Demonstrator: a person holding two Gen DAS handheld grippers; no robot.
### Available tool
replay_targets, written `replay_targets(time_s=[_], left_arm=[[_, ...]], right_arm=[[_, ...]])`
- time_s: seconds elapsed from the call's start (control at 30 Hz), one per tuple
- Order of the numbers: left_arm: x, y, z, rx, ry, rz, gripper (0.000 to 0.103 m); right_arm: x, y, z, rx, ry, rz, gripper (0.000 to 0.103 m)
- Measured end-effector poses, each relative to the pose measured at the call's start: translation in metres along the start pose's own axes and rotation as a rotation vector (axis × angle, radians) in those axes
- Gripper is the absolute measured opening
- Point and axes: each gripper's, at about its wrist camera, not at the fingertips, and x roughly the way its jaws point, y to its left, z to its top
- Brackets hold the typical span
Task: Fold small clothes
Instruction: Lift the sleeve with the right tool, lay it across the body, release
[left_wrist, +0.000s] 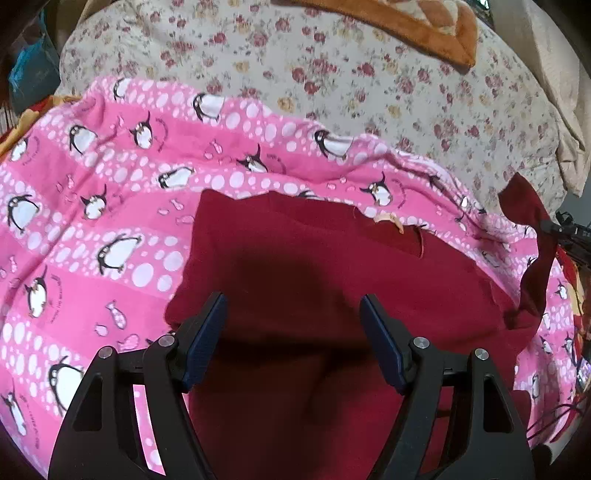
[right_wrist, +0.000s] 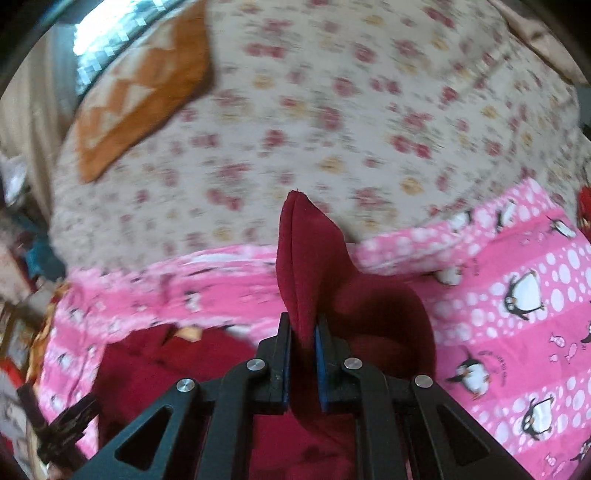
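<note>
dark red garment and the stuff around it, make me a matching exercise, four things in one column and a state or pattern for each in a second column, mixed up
Things
1. left gripper
2. right gripper
3. pink blanket
4. bedsheet

States or patterns
A. small flowers on cream
B. jaws apart, empty, over the dark red garment
C. penguins and white dots
D. clamped on a lifted fold of the garment

Pairs: 1-B, 2-D, 3-C, 4-A

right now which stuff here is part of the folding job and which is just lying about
Part of the job:
- dark red garment
- right gripper, fingers shut on a corner of the garment
- left gripper, fingers open above the garment

Just lying about:
- pink penguin blanket
- floral bedspread
- orange patterned cloth
</note>
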Motion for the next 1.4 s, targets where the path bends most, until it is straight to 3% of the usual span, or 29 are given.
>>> replay_targets(time_s=[0.27, 0.53, 0.73, 0.9, 0.93, 1.0, 1.03, 1.07, 1.27, 1.4], left_arm=[[-0.022, 0.005, 0.002, -0.023, -0.030, -0.019, 0.074], [-0.035, 0.023, 0.003, -0.063, -0.059, -0.014, 0.074], [-0.034, 0.035, 0.000, -0.124, -0.043, -0.049, 0.074], [-0.031, 0.034, -0.001, -0.128, -0.022, -0.078, 0.074], [-0.030, 0.033, -0.001, -0.128, -0.017, -0.086, 0.074], [-0.026, 0.028, -0.001, -0.119, -0.006, -0.103, 0.074], [-0.024, 0.025, -0.001, -0.116, 0.000, -0.115, 0.074], [-0.023, 0.023, -0.001, -0.115, 0.002, -0.128, 0.074], [-0.009, 0.002, 0.001, -0.092, 0.045, -0.179, 0.074], [0.015, -0.012, -0.001, -0.064, 0.145, -0.201, 0.074]], right_arm=[[-0.017, 0.080, -0.021, -0.119, 0.019, 0.168, 0.010], [-0.010, 0.152, -0.065, -0.268, 0.136, 0.303, 0.010], [0.024, 0.193, -0.128, -0.350, 0.260, 0.345, 0.010], [0.053, 0.202, -0.169, -0.375, 0.356, 0.307, 0.011], [0.054, 0.202, -0.175, -0.383, 0.360, 0.291, 0.015], [0.046, 0.201, -0.178, -0.383, 0.335, 0.300, 0.033], [0.041, 0.200, -0.177, -0.380, 0.325, 0.303, 0.048], [0.036, 0.201, -0.179, -0.379, 0.313, 0.305, 0.054], [0.004, 0.199, -0.196, -0.417, 0.244, 0.294, 0.058], [-0.010, 0.182, -0.210, -0.375, 0.253, 0.314, 0.058]])
